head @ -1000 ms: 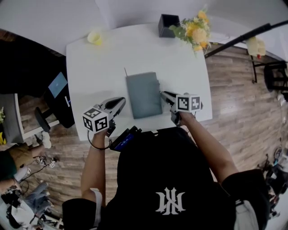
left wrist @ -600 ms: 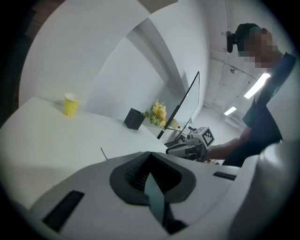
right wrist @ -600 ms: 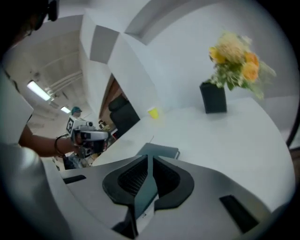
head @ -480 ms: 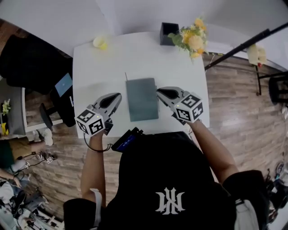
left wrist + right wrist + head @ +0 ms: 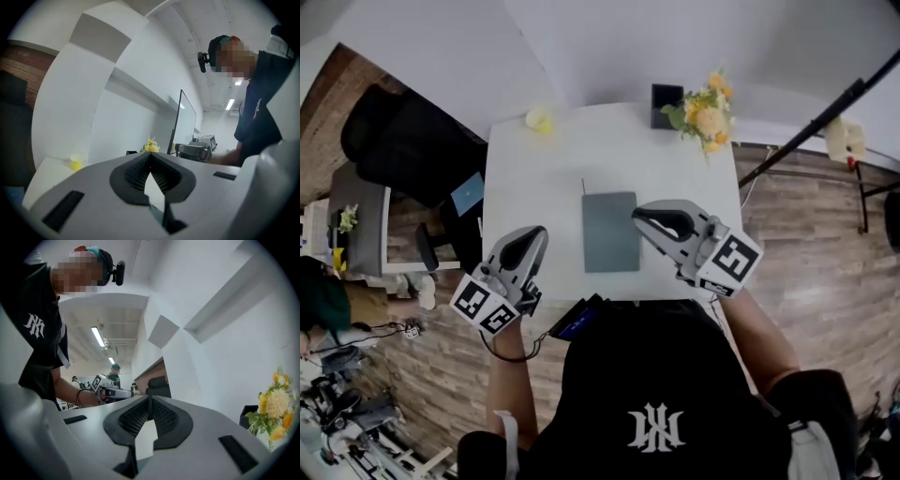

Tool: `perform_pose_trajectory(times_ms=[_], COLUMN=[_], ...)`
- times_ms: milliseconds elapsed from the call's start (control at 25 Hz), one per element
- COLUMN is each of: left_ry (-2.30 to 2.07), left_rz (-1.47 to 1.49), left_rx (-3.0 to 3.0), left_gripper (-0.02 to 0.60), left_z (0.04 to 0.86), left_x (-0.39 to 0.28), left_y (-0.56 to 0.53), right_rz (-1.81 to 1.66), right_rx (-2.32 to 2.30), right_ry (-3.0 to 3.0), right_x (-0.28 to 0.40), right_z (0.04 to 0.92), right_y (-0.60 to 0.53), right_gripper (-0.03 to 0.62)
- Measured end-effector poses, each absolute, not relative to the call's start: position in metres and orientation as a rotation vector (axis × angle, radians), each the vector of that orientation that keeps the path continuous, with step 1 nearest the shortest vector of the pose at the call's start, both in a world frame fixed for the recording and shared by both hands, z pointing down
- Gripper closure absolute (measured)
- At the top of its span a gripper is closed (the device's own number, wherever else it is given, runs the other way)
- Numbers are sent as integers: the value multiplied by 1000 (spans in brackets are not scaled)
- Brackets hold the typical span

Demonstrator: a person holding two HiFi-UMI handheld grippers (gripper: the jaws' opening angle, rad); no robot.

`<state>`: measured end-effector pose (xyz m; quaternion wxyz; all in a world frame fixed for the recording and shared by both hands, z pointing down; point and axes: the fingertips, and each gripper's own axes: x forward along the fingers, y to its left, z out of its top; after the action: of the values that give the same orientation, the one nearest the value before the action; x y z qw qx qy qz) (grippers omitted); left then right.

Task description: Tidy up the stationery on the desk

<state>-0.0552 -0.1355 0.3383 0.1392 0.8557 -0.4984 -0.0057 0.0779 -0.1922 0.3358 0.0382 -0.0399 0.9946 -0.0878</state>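
Both grippers have come up off the desk [image 5: 534, 187] since a second ago, and in the head view they now hang above its near edge on either side of the grey notebook [image 5: 610, 231], which lies flat and closed in the middle of the desk, touched by neither. The left gripper [image 5: 532, 242] is to the notebook's left and the right gripper [image 5: 645, 215] just to its right, both pointing away from the person. A thin dark line pokes out past the notebook's far left corner; it is too small to say whether it is a pen. At the far edge stand a black box [image 5: 666, 100] and a bunch of flowers [image 5: 705, 112], with a yellow cup [image 5: 540, 120] at the far left corner. The left gripper view looks level across the room, its jaws pressed together with nothing between them. The right gripper view also looks level; its jaws have just been closing and now meet at the tips, likewise with nothing caught in them. With the notebook squared up and both grippers raised and clenched on nothing, the tidying looks finished or close to it.
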Motion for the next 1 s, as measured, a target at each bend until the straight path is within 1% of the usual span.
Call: perform_pose_trajectory(times_ms=[200, 400, 600, 840, 1000], left_ry=[-1463, -1324, -1202, -1138, -1116], left_rz=[-48, -119, -86, -119, -156], left_rx=[2487, 2531, 2587, 2561, 2517], left_gripper=[578, 578, 578, 578, 578], left_z=[315, 308, 318, 331, 348], left_x=[-43, -25, -13, -29, -48], left_y=[-110, -78, -40, 29, 86], right_rz=[-291, -347, -350, -406, -479], right_rx=[-92, -80, -177, -223, -267], right_ry=[2966, 2953, 2996, 2934, 2900], right_x=[97, 105, 107, 107, 107], right_z=[315, 321, 326, 303, 304], right_y=[-170, -139, -100, -42, 1], right_gripper=[546, 546, 546, 548, 548])
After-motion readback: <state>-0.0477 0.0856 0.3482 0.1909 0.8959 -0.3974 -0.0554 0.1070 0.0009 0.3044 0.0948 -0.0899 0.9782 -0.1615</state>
